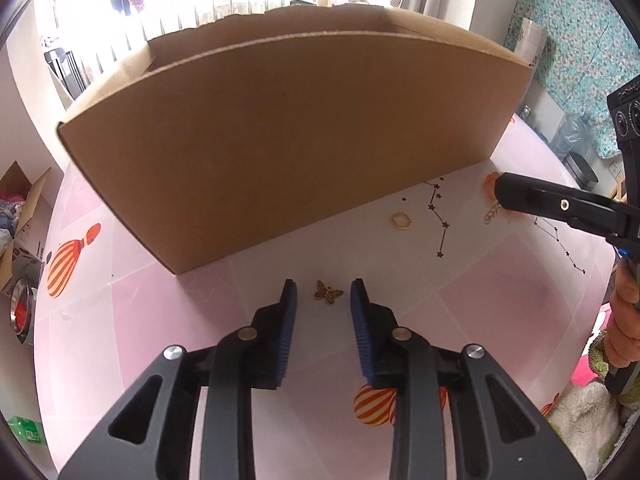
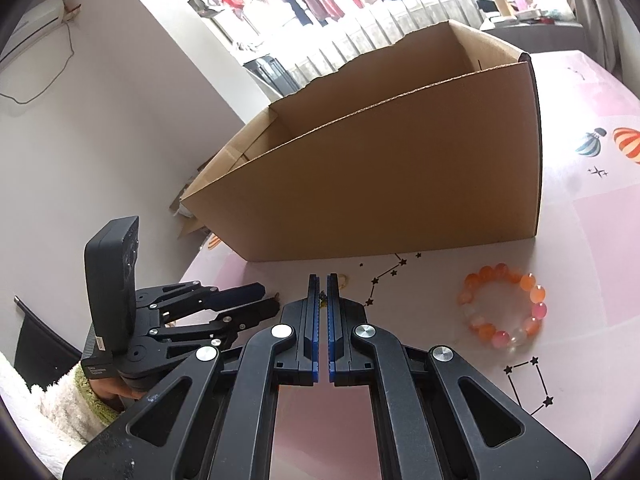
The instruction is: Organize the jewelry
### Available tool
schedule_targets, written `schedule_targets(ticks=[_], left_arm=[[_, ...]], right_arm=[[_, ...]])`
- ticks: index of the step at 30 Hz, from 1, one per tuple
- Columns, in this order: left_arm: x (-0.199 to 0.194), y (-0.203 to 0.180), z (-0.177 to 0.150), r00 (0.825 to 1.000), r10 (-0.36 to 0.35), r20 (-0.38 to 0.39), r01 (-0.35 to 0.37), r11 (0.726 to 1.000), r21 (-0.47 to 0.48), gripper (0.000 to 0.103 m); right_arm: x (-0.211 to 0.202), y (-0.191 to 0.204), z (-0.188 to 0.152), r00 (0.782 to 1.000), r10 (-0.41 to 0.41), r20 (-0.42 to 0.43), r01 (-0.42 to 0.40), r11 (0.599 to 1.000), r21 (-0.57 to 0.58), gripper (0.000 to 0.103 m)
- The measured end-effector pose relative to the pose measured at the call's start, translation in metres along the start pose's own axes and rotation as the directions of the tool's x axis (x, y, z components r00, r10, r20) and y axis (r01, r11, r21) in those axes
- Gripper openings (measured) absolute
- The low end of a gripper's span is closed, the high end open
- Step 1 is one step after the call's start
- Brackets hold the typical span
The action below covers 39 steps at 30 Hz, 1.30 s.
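Note:
A bronze butterfly charm (image 1: pixel 329 292) lies on the pink table between the open fingers of my left gripper (image 1: pixel 323 294). A gold ring (image 1: pixel 401 221) lies further right, near the open cardboard box (image 1: pixel 280 152). My right gripper (image 2: pixel 323 284) is shut on a small gold chain piece (image 2: pixel 322 299), which also shows in the left wrist view (image 1: pixel 493 213) hanging at its tip. An orange and pink bead bracelet (image 2: pixel 505 307) lies to the right of my right gripper. The left gripper (image 2: pixel 256 300) shows in the right wrist view, at the left.
The cardboard box (image 2: pixel 400 184) stands close behind both grippers and fills the far side of the table (image 1: pixel 500 292). Another carton and a metal bowl (image 1: pixel 20 312) sit on the floor at the left. A white wall (image 2: pixel 120 120) is beyond the table's left edge.

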<state>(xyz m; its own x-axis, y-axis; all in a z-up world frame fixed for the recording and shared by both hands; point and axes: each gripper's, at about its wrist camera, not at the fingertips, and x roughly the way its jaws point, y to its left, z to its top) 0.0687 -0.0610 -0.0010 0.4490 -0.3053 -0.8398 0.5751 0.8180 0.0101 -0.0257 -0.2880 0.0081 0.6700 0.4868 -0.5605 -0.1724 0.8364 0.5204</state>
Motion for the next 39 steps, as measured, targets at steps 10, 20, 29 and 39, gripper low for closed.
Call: schedule_targets(ticks=[10, 20, 29, 39], left_arm=[[0.004, -0.021, 0.004, 0.999, 0.043, 0.004, -0.044, 0.998, 0.041, 0.012], [0.001, -0.019, -0.001, 0.999, 0.016, 0.028, -0.017, 0.999, 0.040, 0.012], [-0.047, -0.004, -0.003, 0.991, -0.015, 0.133, 0.013, 1.000, 0.012, 0.012], [-0.116, 0.018, 0.058, 0.949, -0.064, 0.308, 0.053, 0.998, 0.044, 0.012]], right_arm=[[0.000, -0.002, 0.000, 1.000, 0.017, 0.001, -0.017, 1.000, 0.010, 0.001], [-0.002, -0.002, 0.001, 1.000, 0.016, 0.005, -0.016, 1.000, 0.009, 0.001], [-0.011, 0.008, 0.009, 1.000, 0.016, 0.026, -0.015, 1.000, -0.021, 0.001], [-0.049, 0.038, 0.089, 0.991, 0.067, 0.115, -0.041, 0.976, -0.214, 0.001]])
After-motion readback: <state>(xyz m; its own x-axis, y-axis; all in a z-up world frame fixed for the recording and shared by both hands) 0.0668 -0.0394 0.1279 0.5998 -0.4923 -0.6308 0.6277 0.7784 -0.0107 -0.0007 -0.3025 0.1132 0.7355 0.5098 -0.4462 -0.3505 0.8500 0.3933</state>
